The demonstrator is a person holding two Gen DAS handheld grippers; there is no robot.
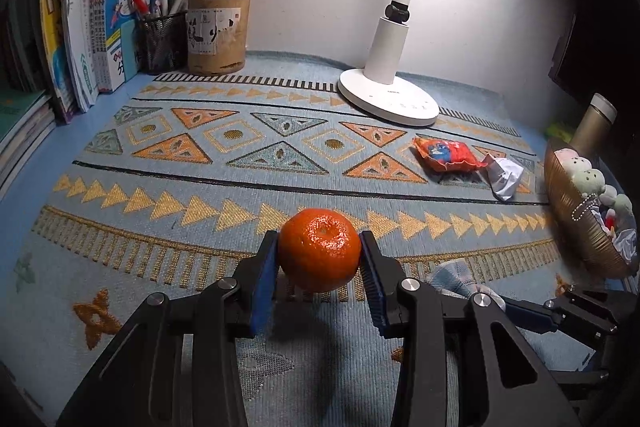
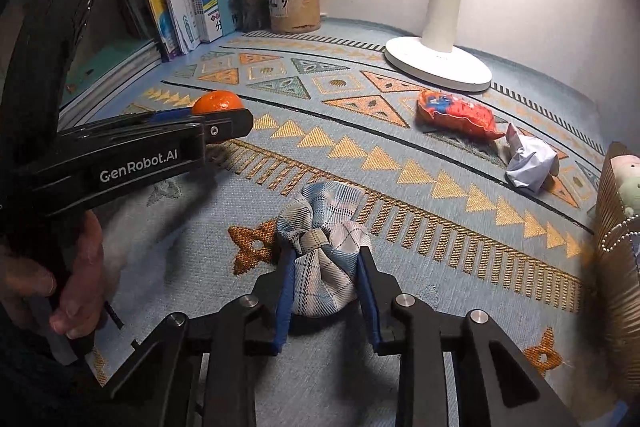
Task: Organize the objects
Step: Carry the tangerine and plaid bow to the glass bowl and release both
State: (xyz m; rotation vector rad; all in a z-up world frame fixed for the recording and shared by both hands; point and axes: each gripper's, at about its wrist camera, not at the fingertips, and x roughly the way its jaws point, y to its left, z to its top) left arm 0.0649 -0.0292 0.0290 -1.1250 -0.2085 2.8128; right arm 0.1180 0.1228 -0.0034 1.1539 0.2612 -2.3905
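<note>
Tangerine (image 1: 319, 250) and plaid cloth pouch (image 2: 326, 251) are each taken up by a gripper, so the tidying is judged to be at an early stage. The tangerine is clamped between the blue pads of the left gripper (image 1: 320, 259), one pad pressed on each side, with the fruit's far half projecting past the fingertips. The pouch is squeezed between the pads of the right gripper (image 2: 325, 267), its knotted top bulging out beyond the tips; whether it is lifted off the patterned mat (image 1: 280, 155) cannot be told. Ahead and to the right of both sets of fingers, a red snack packet (image 2: 456, 115) and a crumpled paper (image 2: 530, 163) are left loose on the mat. Farther right, a ribbed bowl (image 1: 568, 203) is seen already filled with small plush toys, a likely destination.
</note>
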